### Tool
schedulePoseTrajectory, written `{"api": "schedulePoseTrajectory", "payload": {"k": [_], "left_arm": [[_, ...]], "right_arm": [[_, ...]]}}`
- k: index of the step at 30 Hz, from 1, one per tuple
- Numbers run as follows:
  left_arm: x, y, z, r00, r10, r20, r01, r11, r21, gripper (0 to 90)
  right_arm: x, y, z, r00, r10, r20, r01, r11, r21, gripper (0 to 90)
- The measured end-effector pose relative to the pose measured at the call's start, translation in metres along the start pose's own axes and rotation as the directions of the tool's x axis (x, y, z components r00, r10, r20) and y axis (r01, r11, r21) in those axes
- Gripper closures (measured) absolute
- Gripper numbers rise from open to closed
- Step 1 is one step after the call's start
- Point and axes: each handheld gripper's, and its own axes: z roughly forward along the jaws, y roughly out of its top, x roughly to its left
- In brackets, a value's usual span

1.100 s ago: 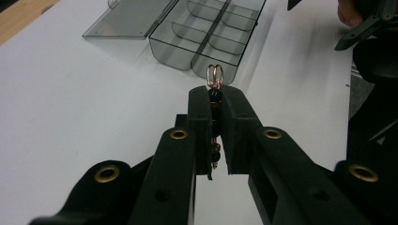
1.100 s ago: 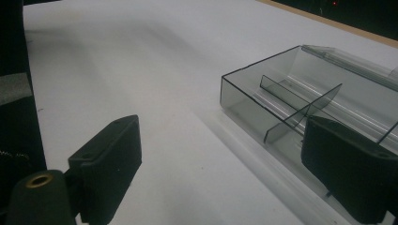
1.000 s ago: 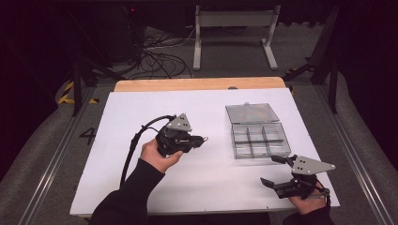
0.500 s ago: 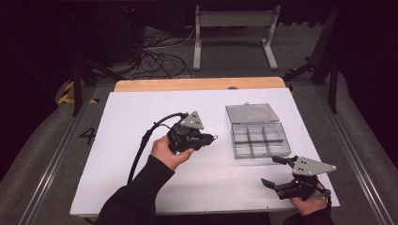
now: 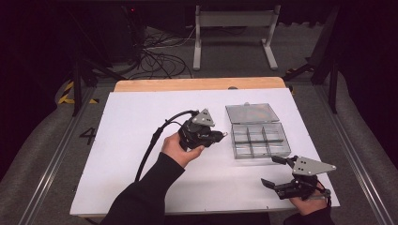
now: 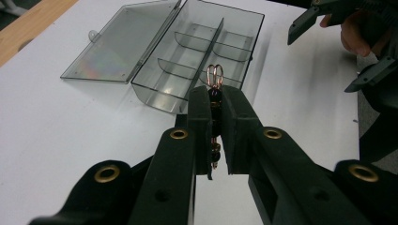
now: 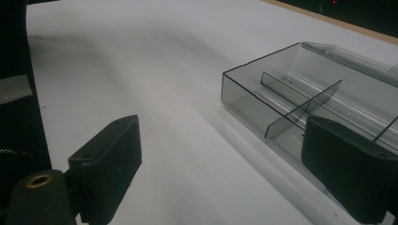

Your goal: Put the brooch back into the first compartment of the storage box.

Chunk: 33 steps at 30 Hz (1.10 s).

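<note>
My left gripper (image 5: 222, 137) hangs above the middle of the white table, just left of a clear smoky plastic compartment box (image 5: 256, 140) whose lid (image 5: 251, 112) lies open behind it. It is shut on a small trinket of copper wire loops and dark beads (image 6: 215, 77); the loops stick out past the fingertips and the beads sit between the pads. In the left gripper view the box (image 6: 206, 51) lies straight ahead. My right gripper (image 5: 270, 171) rests open near the table's front right corner, nothing between its jaws, with the box (image 7: 291, 98) just ahead of it.
The white table top (image 5: 141, 122) has a wooden strip (image 5: 197, 84) along its far edge. Cables and a metal stand (image 5: 234, 28) lie on the dark floor beyond. The box compartments look empty.
My left gripper has moved to the right, toward the box, still shut on the trinket. The right gripper has stayed where it was.
</note>
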Motion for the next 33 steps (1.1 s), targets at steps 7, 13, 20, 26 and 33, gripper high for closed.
{"api": "schedulePoseTrajectory", "payload": {"k": [7, 13, 20, 26, 33], "left_arm": [[0.002, 0.004, 0.015, 0.9999, -0.007, -0.01, 0.007, 0.9995, -0.03, 83.3], [0.008, 0.004, 0.03, 0.9988, -0.048, -0.01, 0.047, 0.9973, -0.057, 83.3], [0.014, 0.004, 0.046, 0.9963, -0.085, -0.006, 0.084, 0.9932, -0.08, 83.3], [0.015, 0.005, 0.06, 0.9944, -0.103, -0.022, 0.1, 0.9903, -0.097, 83.3], [0.013, 0.009, 0.077, 0.9944, -0.098, -0.039, 0.094, 0.9912, -0.093, 83.3]], "right_arm": [[0.0, 0.0, -0.001, 1.0, -0.001, -0.002, 0.001, 1.0, -0.003, 12.9], [0.0, 0.0, 0.0, 1.0, -0.003, -0.005, 0.003, 1.0, -0.005, 12.9], [0.0, 0.0, -0.001, 0.9999, -0.004, -0.01, 0.004, 1.0, -0.009, 12.9], [0.0, 0.0, -0.001, 0.9999, -0.003, -0.012, 0.003, 1.0, -0.012, 12.9], [0.0, 0.0, -0.001, 0.9999, -0.006, -0.016, 0.005, 1.0, -0.012, 12.9]]}}
